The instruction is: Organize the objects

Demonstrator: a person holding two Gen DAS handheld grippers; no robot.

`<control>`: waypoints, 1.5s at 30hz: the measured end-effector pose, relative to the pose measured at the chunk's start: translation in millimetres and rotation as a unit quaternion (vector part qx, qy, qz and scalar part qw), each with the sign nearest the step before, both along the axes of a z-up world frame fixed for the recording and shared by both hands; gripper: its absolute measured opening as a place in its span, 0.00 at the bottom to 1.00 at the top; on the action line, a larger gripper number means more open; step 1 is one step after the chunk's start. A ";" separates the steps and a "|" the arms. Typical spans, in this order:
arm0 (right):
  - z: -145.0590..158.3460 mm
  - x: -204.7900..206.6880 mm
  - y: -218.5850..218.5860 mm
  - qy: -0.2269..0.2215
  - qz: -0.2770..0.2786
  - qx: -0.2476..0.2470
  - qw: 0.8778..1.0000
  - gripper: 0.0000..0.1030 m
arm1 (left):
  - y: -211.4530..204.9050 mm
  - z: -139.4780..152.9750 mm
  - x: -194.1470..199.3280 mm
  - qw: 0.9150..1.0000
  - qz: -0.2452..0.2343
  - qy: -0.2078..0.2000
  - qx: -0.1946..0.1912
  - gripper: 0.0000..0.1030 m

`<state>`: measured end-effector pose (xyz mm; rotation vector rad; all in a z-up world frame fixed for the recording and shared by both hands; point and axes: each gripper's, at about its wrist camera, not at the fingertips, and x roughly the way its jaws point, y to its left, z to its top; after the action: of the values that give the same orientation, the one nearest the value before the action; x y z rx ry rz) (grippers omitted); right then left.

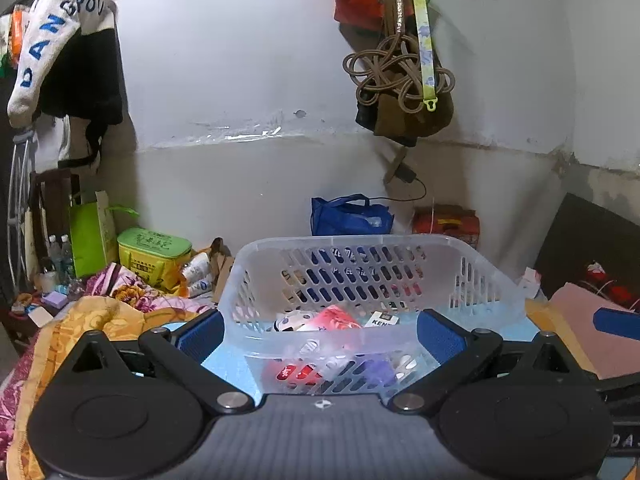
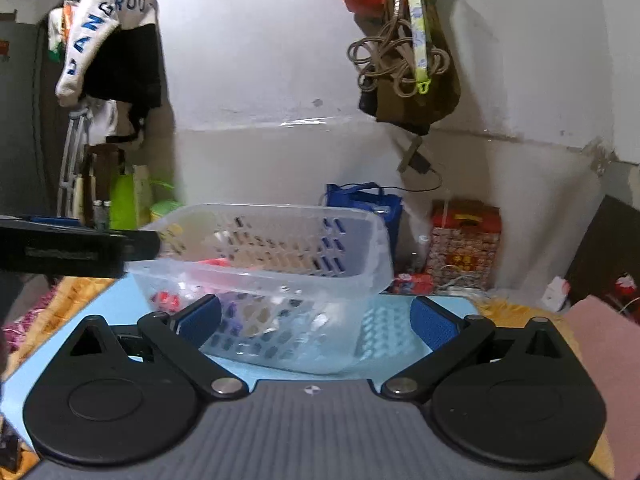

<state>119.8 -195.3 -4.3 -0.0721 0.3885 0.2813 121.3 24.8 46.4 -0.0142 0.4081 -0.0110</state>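
Left wrist view shows a see-through plastic basket with slotted holes in its sides (image 1: 372, 280) sitting on a smooth light blue mat (image 1: 228, 364). The basket has round corners and a thick rim. The left gripper (image 1: 320, 330) has black arms and bumpy blue pads, and its fingers (image 1: 202, 334) are spread wide, one on each side of the basket's near end. I cannot tell if the pads touch the plastic. Inside the basket lie small things: a shiny pink and red packet (image 1: 340, 320), a white ball-like thing with dark spots (image 1: 294, 320) and a small white and black box with letters (image 1: 382, 318). Something purple shows through the near wall, but it is blurry.

Right wrist view shows the same basket (image 2: 280, 248) looking tilted, with its far right corner higher. The right gripper (image 2: 316, 316) also has its fingers (image 2: 434, 322) spread wide, with the basket's near side between them. The left gripper pokes in as a black bar (image 2: 80, 250) at the basket's left end.

Behind, a floppy blue bag (image 1: 350, 216) and a red patterned box (image 2: 464, 240) rest by the rough white wall (image 1: 240, 80). A soft orange flowery blanket (image 1: 92, 320) lies bunched at the left.
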 end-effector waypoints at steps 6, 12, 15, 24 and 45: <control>-7.9 -2.6 -1.2 0.002 -0.006 0.002 1.000 1.00 | -14.7 -10.5 2.2 1.000 -0.012 0.022 0.011 1.00; -11.4 0.5 -9.8 0.009 -0.026 0.000 1.000 1.00 | -15.6 -11.5 2.1 1.000 -0.003 0.021 0.019 1.00; -12.8 2.9 -16.0 0.021 -0.026 0.014 0.999 1.00 | -11.0 -13.7 3.8 1.000 0.001 0.027 0.009 1.00; -25.4 12.2 -25.1 0.071 -0.027 0.051 0.996 1.00 | -3.9 -16.4 6.1 0.999 0.004 0.039 -0.002 1.00; -23.7 9.3 -21.5 0.061 -0.030 0.040 0.997 1.00 | -4.5 -24.0 6.3 0.999 -0.006 0.048 -0.006 1.00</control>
<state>129.0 -216.9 -28.0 0.0356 0.4992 0.2421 127.5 20.3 22.4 -0.0245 0.5048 -0.0248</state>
